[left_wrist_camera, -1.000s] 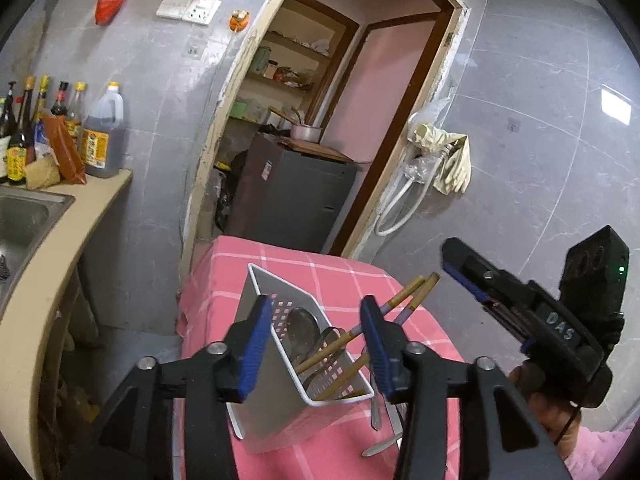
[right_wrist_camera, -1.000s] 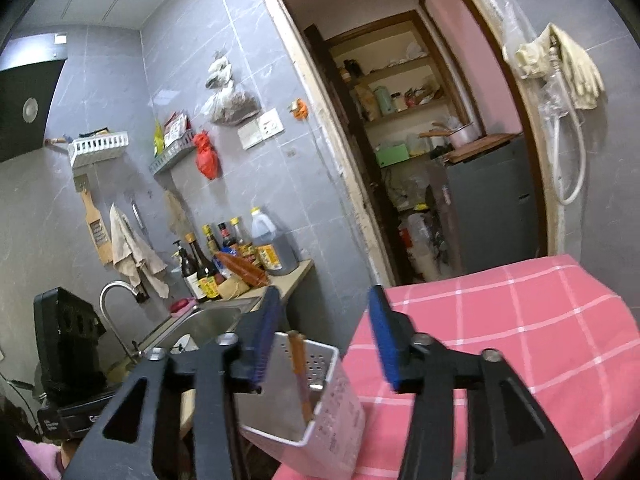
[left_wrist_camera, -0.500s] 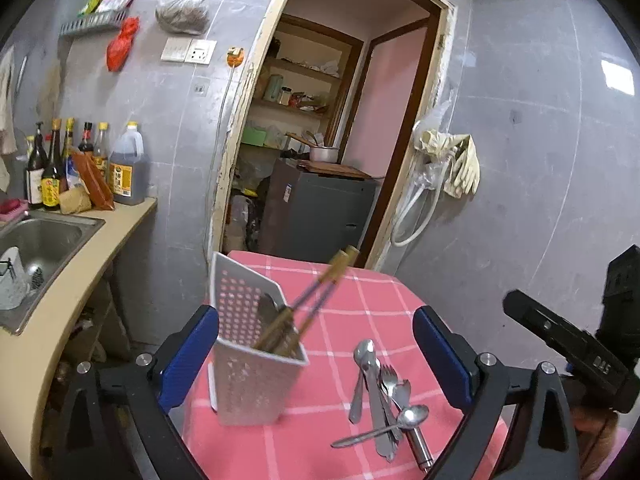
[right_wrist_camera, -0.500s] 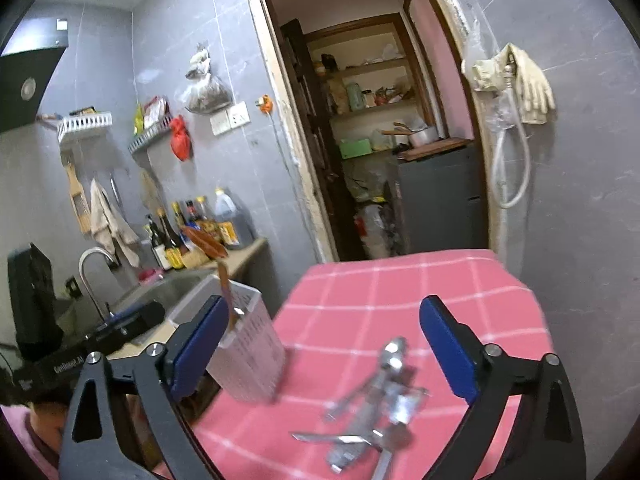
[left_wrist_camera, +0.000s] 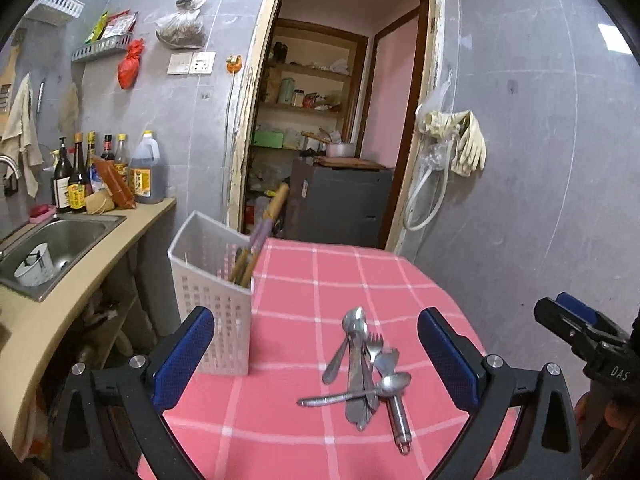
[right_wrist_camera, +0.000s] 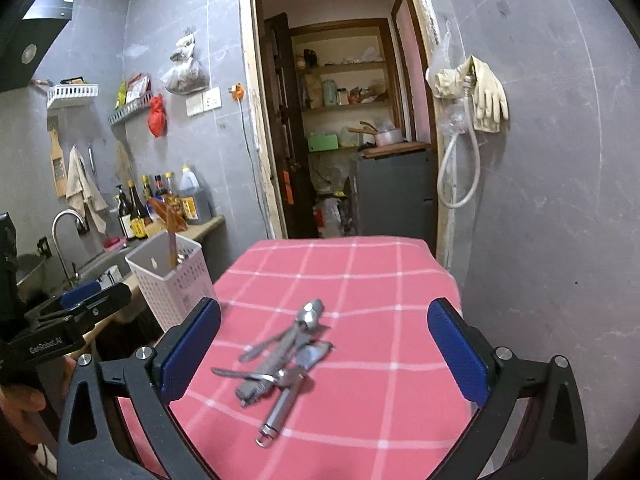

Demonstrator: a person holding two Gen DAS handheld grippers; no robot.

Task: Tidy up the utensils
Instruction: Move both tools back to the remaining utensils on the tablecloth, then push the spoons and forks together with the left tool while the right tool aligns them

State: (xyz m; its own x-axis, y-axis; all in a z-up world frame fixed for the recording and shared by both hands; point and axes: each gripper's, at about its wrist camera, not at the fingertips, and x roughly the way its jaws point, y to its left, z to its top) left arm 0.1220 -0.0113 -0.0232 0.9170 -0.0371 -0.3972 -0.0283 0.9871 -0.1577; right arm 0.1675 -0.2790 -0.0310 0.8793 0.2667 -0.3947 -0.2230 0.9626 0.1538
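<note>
A white perforated utensil holder (left_wrist_camera: 212, 296) stands upright at the left edge of the pink checked table (left_wrist_camera: 320, 280), with wooden chopsticks (left_wrist_camera: 260, 236) and spoons inside; it also shows in the right wrist view (right_wrist_camera: 172, 280). A pile of metal spoons and forks (left_wrist_camera: 366, 364) lies on the cloth; in the right wrist view the pile (right_wrist_camera: 284, 360) sits between my fingers. My left gripper (left_wrist_camera: 316, 356) is open and empty, back from the holder. My right gripper (right_wrist_camera: 324, 352) is open and empty, above the near side of the table.
A counter with a steel sink (left_wrist_camera: 60, 240) and several sauce bottles (left_wrist_camera: 104, 176) runs along the left. An open doorway (left_wrist_camera: 328, 140) with shelves and a dark cabinet lies behind the table. Gloves and a hose (left_wrist_camera: 452, 144) hang on the right wall.
My left gripper opened, let go of the holder and drew back. The holder now stands upright on the table. My right gripper opened wide and pulled back. The cutlery pile came into view.
</note>
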